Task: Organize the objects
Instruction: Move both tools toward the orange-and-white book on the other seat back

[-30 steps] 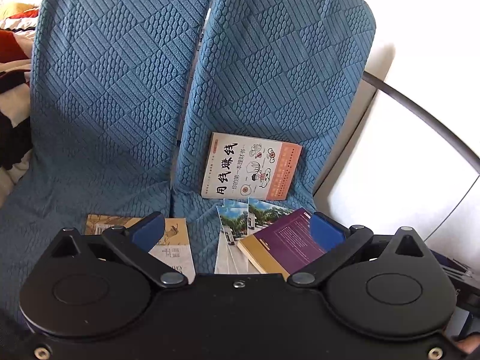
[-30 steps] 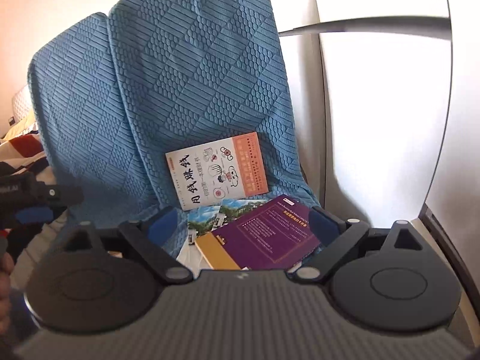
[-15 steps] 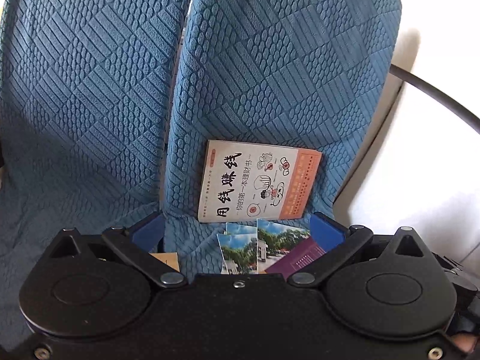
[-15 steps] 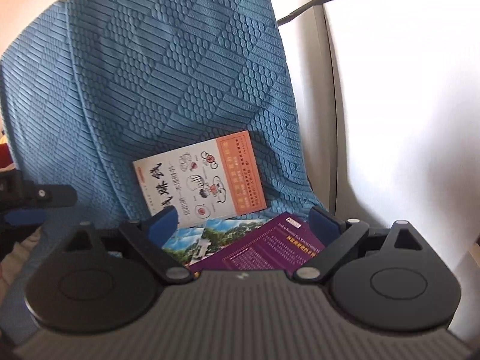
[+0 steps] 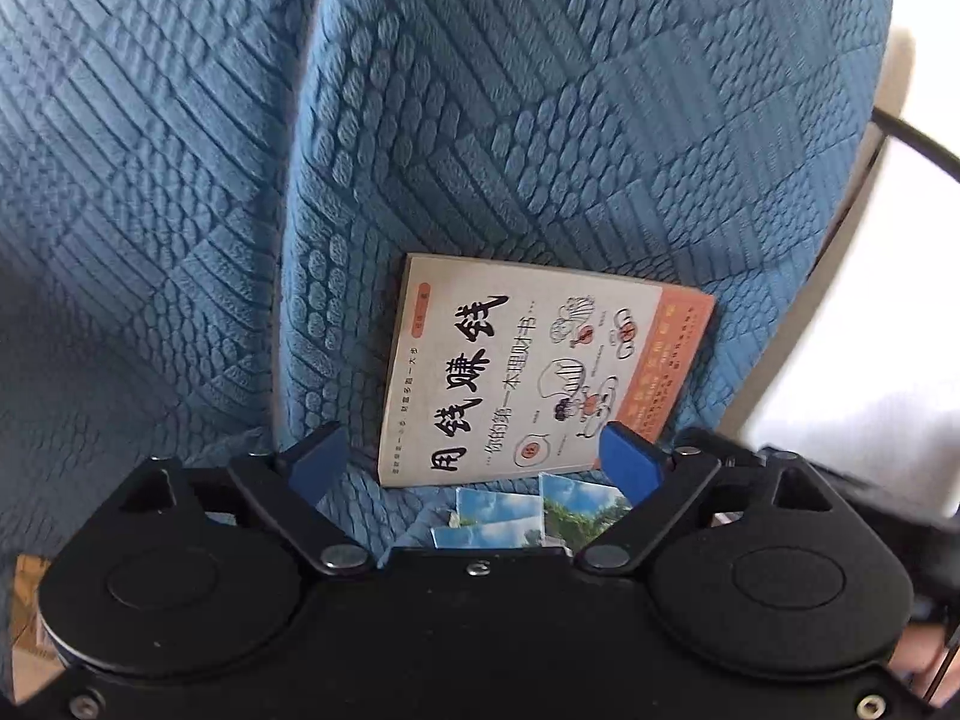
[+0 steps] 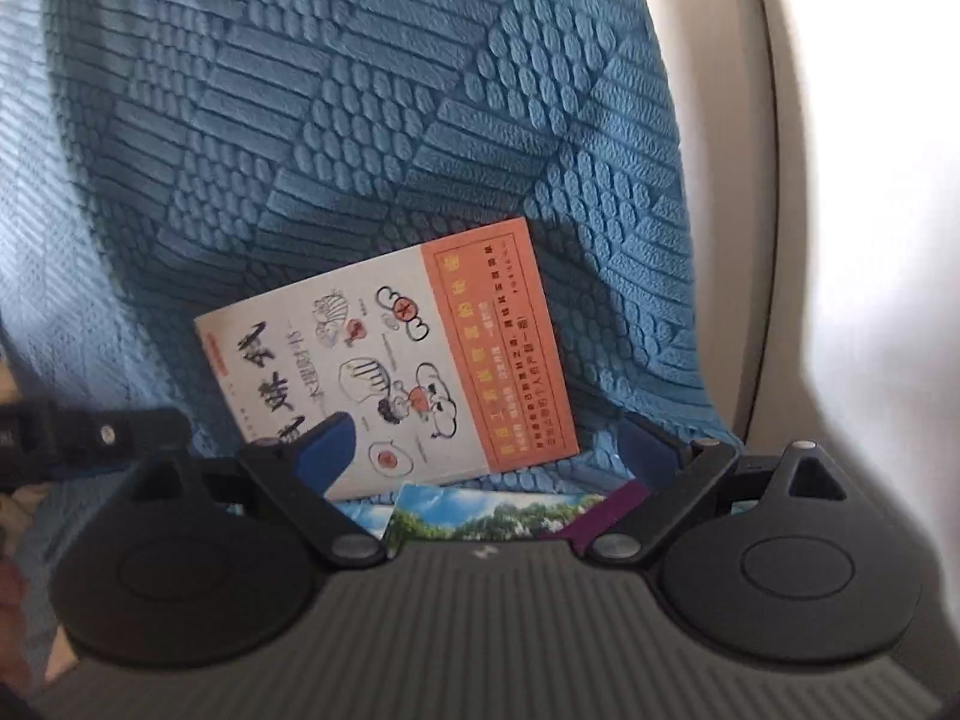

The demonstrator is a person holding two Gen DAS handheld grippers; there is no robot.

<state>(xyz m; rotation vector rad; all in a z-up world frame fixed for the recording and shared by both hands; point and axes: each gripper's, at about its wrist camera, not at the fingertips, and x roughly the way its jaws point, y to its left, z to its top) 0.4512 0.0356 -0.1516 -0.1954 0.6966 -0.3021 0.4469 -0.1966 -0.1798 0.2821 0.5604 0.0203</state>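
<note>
A: Both views are showing the book (image 5: 540,372) leaning upright against the blue seat back (image 5: 600,120), centre of frame. Photo cards (image 5: 516,513) are lying flat on the seat just below it; a purple booklet (image 6: 606,516) is peeking out at lower right in the right view.

B: Gripper states?

A: Left hand-held gripper (image 5: 474,462) is sitting wide open, blue pads either side of the book's lower edge, not touching it as far as I can tell. Right hand-held gripper (image 6: 486,444) is also spread open and empty, its left pad overlapping the book's lower left corner in frame; contact unclear.

B: Step in hand?

A: Probably reaching for the book, judging by the framing. Doing it well: closing on a free edge rather than the face, since it's thin and propped, and a push could be tipping it flat onto the cards. Gripping near the spine side should be keeping pages from fanning. Keeping the other gripper clear.
</note>
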